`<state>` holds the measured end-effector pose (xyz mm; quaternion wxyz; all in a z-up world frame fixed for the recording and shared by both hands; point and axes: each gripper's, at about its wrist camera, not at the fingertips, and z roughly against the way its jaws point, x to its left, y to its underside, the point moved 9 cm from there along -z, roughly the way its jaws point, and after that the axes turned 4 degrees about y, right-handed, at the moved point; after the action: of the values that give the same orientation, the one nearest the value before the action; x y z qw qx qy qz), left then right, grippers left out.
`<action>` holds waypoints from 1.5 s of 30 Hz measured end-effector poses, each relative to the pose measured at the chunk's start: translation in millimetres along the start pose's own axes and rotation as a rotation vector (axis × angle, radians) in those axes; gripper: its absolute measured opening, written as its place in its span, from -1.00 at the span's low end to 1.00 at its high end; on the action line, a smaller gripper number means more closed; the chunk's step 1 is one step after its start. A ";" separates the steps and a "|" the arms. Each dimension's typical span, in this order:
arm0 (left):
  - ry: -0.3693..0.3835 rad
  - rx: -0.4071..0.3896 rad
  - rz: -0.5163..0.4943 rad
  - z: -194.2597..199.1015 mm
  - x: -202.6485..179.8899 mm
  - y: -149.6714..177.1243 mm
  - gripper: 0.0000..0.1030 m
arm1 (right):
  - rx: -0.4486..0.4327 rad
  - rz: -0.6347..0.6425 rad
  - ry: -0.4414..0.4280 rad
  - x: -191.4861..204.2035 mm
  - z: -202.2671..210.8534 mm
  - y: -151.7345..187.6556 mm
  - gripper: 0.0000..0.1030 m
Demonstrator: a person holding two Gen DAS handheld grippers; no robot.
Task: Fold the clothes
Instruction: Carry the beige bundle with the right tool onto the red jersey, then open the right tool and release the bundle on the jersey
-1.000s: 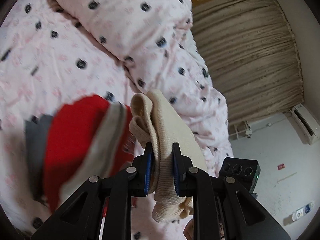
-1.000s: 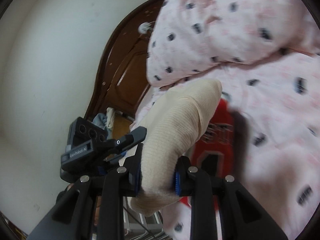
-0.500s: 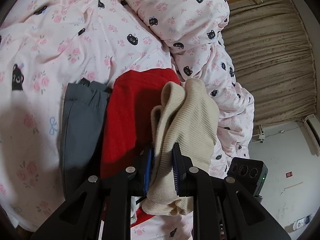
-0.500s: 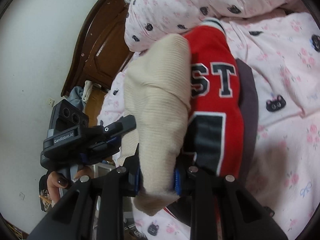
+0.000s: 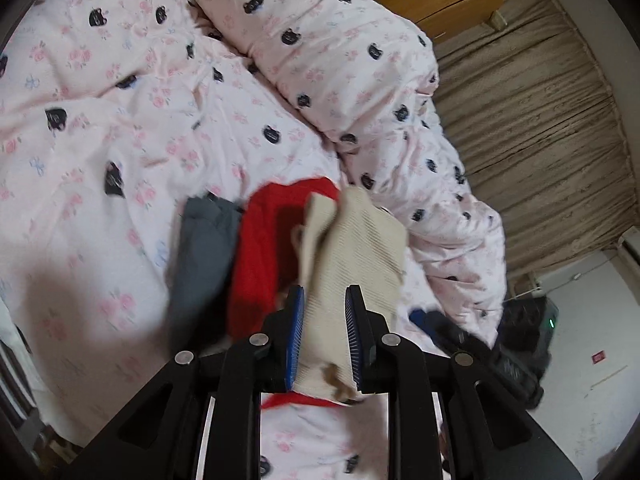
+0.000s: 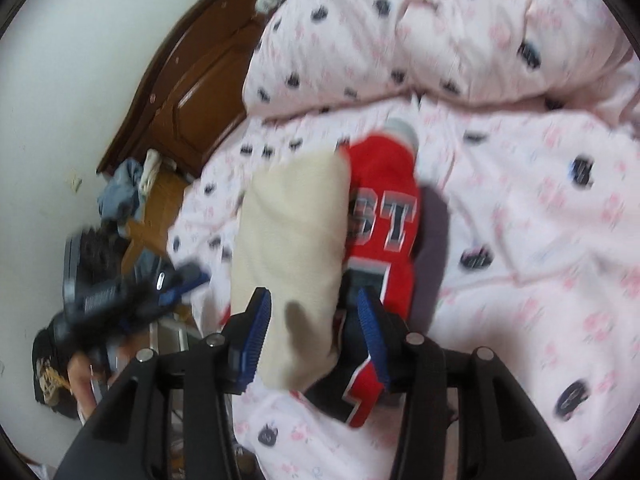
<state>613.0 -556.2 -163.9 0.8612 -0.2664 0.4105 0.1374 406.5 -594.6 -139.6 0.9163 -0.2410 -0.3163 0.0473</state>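
Fingers first: on my left gripper (image 5: 324,334) the blue pads are pinching the near end of the cream knit garment (image 5: 356,248), while on my right gripper (image 6: 316,336) the jaws are opening, the near part of the same folded knit lying loose between them with clear gaps on both sides. Just beyond, the cream piece lies partly on the red jersey (image 6: 384,216), which sits over a grey garment (image 5: 204,248), all three stacked on the near part of the bed. Farther off the pink cat-print duvet (image 5: 120,120) spreads left and a puffy fold of it rises on the far right; past that stands a dark wooden headboard (image 6: 188,92). That knit looks light, soft and floppy, ribbed enough not to slip. I judge it best held at a folded edge, through all layers, so nothing unrolls.
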 end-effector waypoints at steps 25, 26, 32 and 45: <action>-0.093 0.040 -0.024 -65.5 15.1 47.8 -0.65 | 0.012 -0.054 0.092 6.0 -45.0 -80.1 -0.89; -0.089 0.039 -0.019 -65.0 15.6 47.6 -0.65 | 0.015 -0.049 0.099 6.3 -46.3 -81.1 -0.89; -0.049 0.016 -0.016 -55.6 9.6 46.1 -0.65 | 0.031 -0.034 0.163 -2.2 -48.6 -74.0 -0.64; -0.448 -0.280 -0.465 29.5 -44.4 60.8 0.41 | -0.199 0.265 0.480 18.8 59.0 -4.0 0.65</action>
<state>576.3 -490.3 -134.9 0.8932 -0.4317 0.1168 0.0475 385.6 -569.3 -86.9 0.9226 -0.3733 -0.0591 0.0771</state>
